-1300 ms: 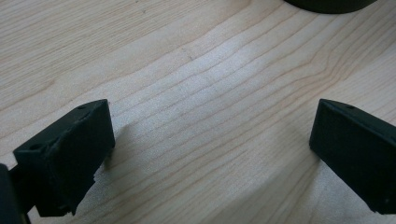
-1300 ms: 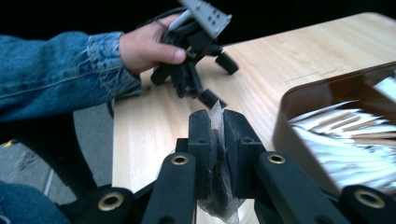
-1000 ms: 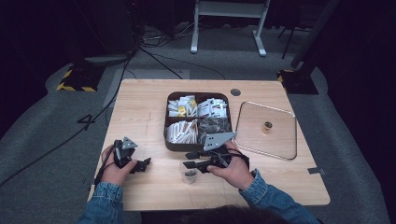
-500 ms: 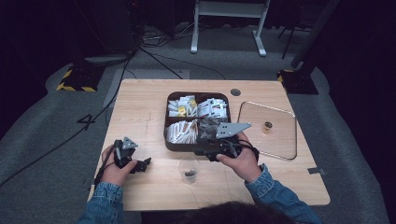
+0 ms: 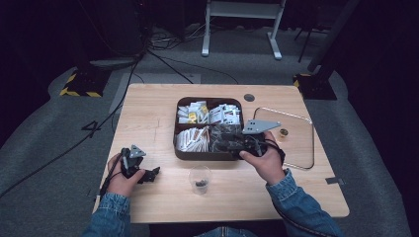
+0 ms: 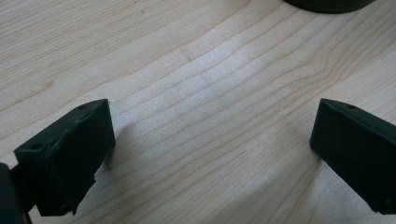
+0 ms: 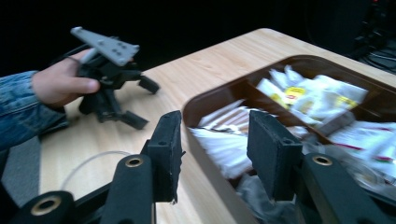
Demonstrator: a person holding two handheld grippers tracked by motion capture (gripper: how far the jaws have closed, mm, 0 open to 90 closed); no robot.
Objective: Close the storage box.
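A brown four-compartment tray (image 5: 178, 148) of paper packets sits mid-table, its rim (image 7: 201, 100) also showing in the right gripper view. My right gripper (image 5: 221, 144) hovers over the tray's near-right compartment, which holds dark packets (image 5: 222, 136). Its jaws (image 7: 215, 135) have just been opening and stand open with nothing between them, above white packets (image 7: 224, 149). My left gripper (image 5: 149, 174) rests on the table at the left, open over bare wood (image 6: 210, 149); the right gripper view shows it (image 7: 142, 102) too. A clear cup (image 5: 200, 178) with something dark inside stands near the front edge.
A clear flat lid or tray (image 5: 296, 148) lies at the right with a small gold object (image 5: 283, 132) on it. A round hole (image 5: 249, 97) marks the table's far side. The cup's rim (image 7: 93, 158) lies just left of my right jaws.
My right gripper has moved from beside the cup away and to the right, up over the tray's near-right compartment, and its jaws have widened. The left gripper has not moved.
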